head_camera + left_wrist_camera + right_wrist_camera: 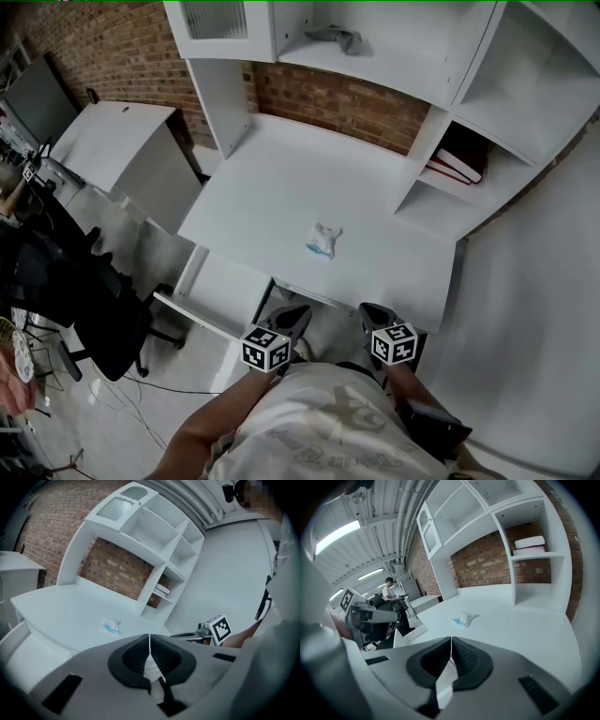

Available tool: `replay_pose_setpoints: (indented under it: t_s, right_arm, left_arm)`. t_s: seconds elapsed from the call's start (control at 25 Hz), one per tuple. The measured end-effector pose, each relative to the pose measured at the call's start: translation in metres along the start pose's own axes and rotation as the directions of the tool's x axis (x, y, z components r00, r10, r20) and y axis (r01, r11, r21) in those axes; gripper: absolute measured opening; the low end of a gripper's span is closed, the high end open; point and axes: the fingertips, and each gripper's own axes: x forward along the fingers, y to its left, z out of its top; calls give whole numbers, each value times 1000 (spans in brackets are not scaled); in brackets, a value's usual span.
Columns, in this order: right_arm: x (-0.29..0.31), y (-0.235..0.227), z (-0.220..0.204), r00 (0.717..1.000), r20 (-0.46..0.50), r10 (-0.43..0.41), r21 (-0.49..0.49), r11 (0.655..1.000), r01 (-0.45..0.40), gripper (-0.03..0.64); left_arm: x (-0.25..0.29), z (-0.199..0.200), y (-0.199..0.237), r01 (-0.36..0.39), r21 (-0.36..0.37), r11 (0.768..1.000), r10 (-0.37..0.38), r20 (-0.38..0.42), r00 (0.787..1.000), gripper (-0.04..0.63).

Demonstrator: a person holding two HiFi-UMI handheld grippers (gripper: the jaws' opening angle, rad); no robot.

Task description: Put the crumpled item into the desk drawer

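The crumpled item [323, 241], a small white wad with a blue patch, lies on the white desk top [281, 178] near its front edge. It also shows in the left gripper view [111, 626] and the right gripper view [464, 619]. Under the desk's front left a white drawer [192, 314] stands pulled out. Both grippers hang side by side in front of the desk, short of the item. My left gripper [292, 317] [149, 641] is shut and empty. My right gripper [375, 314] [451, 646] is shut too, with nothing between its pads.
A hutch with shelves rises behind the desk; red books [459, 161] lie in a right compartment and a grey cloth [336, 37] on an upper shelf. A black office chair [103, 309] and a white cabinet [122, 141] stand at the left. A person [389, 590] sits far off.
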Motion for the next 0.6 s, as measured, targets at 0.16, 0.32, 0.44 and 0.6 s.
replay_pose_setpoints:
  t_s: [0.16, 0.32, 0.44, 0.6]
  right_arm:
    - [5, 1, 12, 998, 23, -51, 15, 999, 50, 23]
    - [3, 3, 16, 996, 30, -82, 22, 996, 81, 23]
    - [2, 0, 14, 994, 23, -106, 27, 994, 106, 23]
    - [2, 0, 15, 992, 27, -125, 38, 992, 124, 23]
  left_arm:
    - [0, 13, 11, 30, 15, 999, -29, -1, 1000, 26]
    - [2, 19, 16, 52, 22, 998, -52, 2, 999, 26]
    - [2, 22, 21, 62, 23, 998, -62, 6, 998, 28]
    - [1, 24, 28, 67, 22, 998, -67, 9, 998, 26]
